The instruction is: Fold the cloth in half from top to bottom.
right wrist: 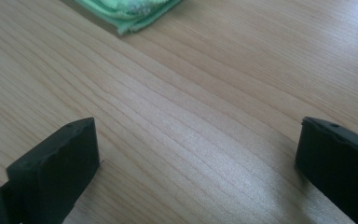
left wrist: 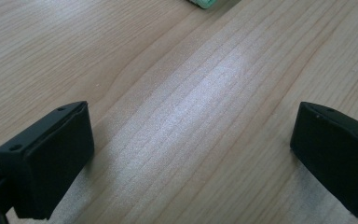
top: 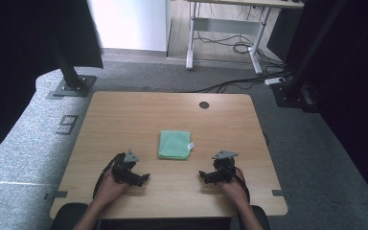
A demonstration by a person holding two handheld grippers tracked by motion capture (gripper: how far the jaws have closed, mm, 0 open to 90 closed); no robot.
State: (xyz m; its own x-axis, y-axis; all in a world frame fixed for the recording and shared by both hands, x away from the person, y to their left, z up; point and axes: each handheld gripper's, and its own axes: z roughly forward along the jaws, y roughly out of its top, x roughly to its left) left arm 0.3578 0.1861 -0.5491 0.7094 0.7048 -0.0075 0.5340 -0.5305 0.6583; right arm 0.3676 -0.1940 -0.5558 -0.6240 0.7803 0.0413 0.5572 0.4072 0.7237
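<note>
While both tongs stood wide open and empty, the folded green cloth (top: 175,144) lay mid-worktop (top: 124,115), at one o'clock from the left tongs (top: 143,178), eleven o'clock from the right tongs (top: 202,174), roughly equidistant.

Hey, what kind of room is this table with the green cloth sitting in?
Probably a lab or office workspace: a wooden table on grey carpet, black frame posts bolted beside it, and a desk with trailing cables behind. A folded green cloth lies between the two grippers.

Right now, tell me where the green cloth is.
In the high view the folded green cloth lies mid-table, just ahead of and between the left gripper and right gripper, touching neither.
</note>
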